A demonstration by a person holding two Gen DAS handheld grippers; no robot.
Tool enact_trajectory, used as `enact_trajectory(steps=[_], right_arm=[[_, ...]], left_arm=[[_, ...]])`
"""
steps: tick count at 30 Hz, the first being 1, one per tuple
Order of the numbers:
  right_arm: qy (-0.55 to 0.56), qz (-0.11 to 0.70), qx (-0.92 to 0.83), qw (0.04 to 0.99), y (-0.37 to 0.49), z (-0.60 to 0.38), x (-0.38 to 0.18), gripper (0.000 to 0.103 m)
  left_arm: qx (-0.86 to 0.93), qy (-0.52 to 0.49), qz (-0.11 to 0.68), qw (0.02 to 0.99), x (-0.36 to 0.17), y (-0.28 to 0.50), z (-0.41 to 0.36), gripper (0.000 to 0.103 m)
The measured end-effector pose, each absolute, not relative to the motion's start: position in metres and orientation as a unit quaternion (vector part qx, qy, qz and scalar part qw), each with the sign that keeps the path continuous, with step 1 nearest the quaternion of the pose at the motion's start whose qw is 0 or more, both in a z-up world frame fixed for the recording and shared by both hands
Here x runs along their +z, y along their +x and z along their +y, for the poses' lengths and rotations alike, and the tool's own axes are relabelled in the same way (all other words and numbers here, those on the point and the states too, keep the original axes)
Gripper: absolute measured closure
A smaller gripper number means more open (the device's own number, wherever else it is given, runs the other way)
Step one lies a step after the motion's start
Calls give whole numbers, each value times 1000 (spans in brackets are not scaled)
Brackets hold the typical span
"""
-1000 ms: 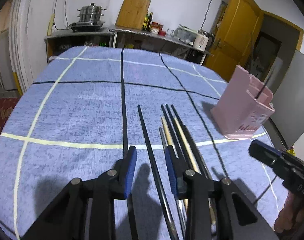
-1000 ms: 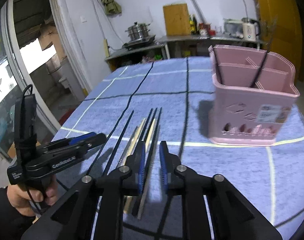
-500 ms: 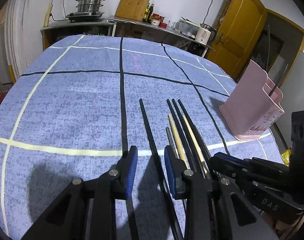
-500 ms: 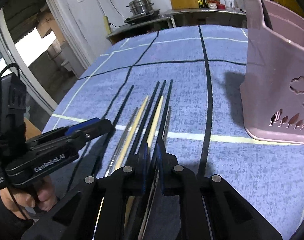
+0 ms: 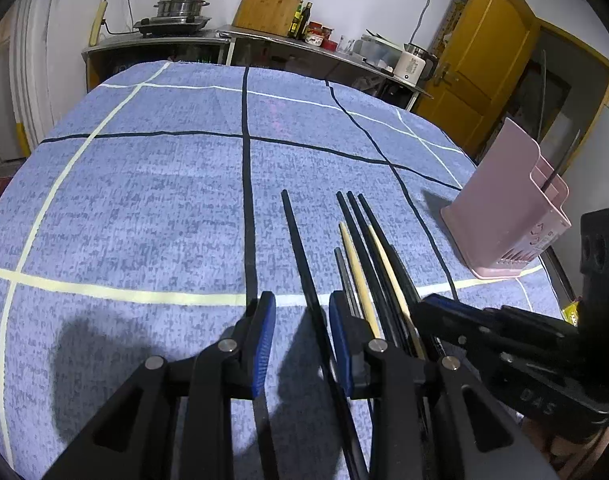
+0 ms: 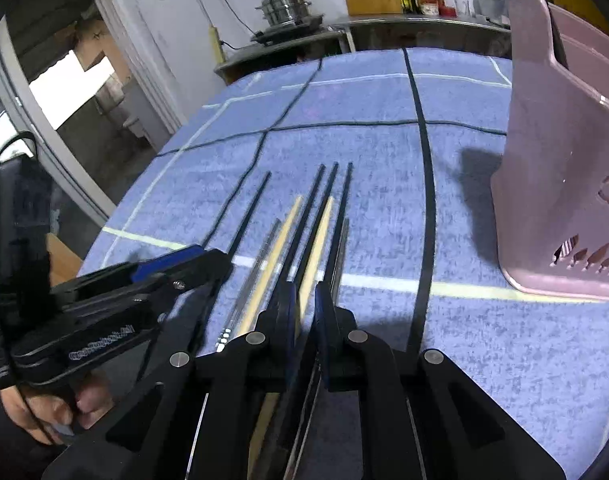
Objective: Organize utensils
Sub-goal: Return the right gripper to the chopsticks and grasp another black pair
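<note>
Several chopsticks lie side by side on the blue checked tablecloth: black ones (image 5: 358, 220), pale wooden ones (image 5: 354, 264) and a metal one (image 5: 344, 276). One black chopstick (image 5: 300, 252) lies apart to their left. My left gripper (image 5: 298, 332) is open, its fingers straddling that lone chopstick. My right gripper (image 6: 304, 304) is narrowly open, low over the bundle with a wooden chopstick (image 6: 318, 236) in the gap; it also shows in the left wrist view (image 5: 436, 312). A pink utensil holder (image 6: 560, 152) stands at the right with a few black chopsticks in it.
A counter (image 5: 224, 38) with a steel pot, cutting board, bottles and a kettle stands behind the table. A yellow door (image 5: 492, 68) is at the back right. The table's right edge lies just past the holder (image 5: 508, 208).
My right gripper has come down and forward over the chopstick bundle and its jaws have narrowed. My left gripper has shifted slightly forward around the lone black chopstick.
</note>
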State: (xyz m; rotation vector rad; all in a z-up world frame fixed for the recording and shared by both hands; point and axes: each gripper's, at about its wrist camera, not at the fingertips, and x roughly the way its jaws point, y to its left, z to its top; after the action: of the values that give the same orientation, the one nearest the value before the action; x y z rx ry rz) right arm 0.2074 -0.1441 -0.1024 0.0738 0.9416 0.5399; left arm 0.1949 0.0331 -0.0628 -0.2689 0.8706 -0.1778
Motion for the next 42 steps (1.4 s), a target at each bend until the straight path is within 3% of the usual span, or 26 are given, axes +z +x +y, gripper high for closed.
enact_trajectory(steps=[17, 27, 42], right_arm=[[19, 455, 223, 862, 223, -140, -102, 93], [7, 460, 211, 862, 247, -127, -103, 93], [21, 455, 215, 864, 248, -133, -88, 97]], left_arm=[[-81, -111, 437, 889, -61, 218, 24, 74], [-60, -83, 437, 894, -61, 227, 18, 92], [-70, -91, 436, 893, -54, 227, 23, 98]])
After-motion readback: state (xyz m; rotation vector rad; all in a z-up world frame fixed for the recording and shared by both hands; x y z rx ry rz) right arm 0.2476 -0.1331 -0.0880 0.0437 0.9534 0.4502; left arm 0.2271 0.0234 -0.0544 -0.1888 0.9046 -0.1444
